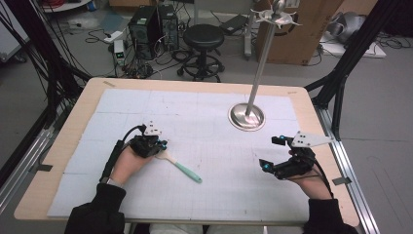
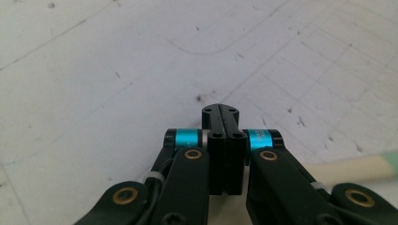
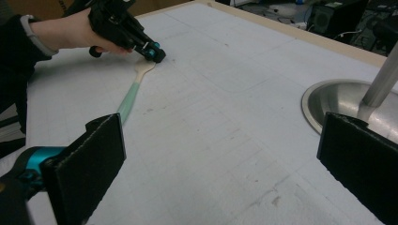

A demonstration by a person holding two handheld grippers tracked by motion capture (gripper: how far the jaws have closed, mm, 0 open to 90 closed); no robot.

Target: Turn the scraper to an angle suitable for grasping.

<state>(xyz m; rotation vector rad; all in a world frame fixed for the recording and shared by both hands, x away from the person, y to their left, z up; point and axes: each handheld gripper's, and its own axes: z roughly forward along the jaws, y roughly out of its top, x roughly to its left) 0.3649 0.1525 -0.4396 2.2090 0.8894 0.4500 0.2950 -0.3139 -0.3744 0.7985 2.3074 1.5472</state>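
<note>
Currently we hold the left gripper (image 1: 158,145), jaws closed and empty, just beside the spatula (image 1: 181,167) (well apart from the stand (image 1: 247,116)), so opening them must come next.

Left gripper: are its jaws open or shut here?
Shut. In the left gripper view the left gripper has both jaws pressed flat together with nothing between them; the spatula lies beside them on the mat.
</note>
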